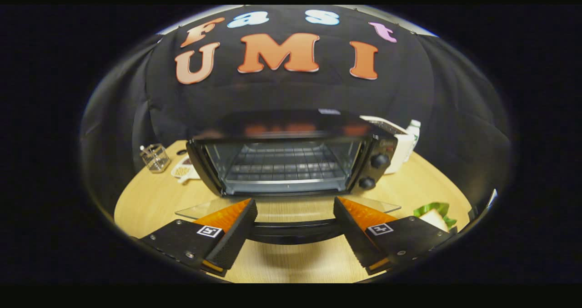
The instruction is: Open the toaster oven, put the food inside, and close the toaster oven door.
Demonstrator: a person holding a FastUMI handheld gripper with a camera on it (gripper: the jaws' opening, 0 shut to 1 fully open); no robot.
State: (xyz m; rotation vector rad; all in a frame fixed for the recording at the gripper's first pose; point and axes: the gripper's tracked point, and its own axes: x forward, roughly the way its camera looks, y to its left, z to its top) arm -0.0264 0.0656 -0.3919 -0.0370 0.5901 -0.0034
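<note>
Between the spread fingers [295,235], one toaster oven [291,155] open.

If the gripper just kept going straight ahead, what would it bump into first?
Probably the black handle of the toaster oven's open glass door, lying between the open gripper's fingers. Beyond it sits the wire rack inside; depth is hard to judge.

A: Toaster oven [291,155] sits mid-table [150,208], door [291,210] dropped flat toward the gripper [295,228], rack [284,164] inside the cavity.

B: And the fingers?

A: Spread wide, one on each side of the door's handle [295,230], which lies between them; contact unclear.

B: Sides?

A: Left of the oven, a glass jar [155,157] and a small plate [184,169] just beside it. Right, behind the knobs [373,171], a white appliance [400,144] and a bottle [413,133]. The food [434,214] lies just right of the right finger.
</note>
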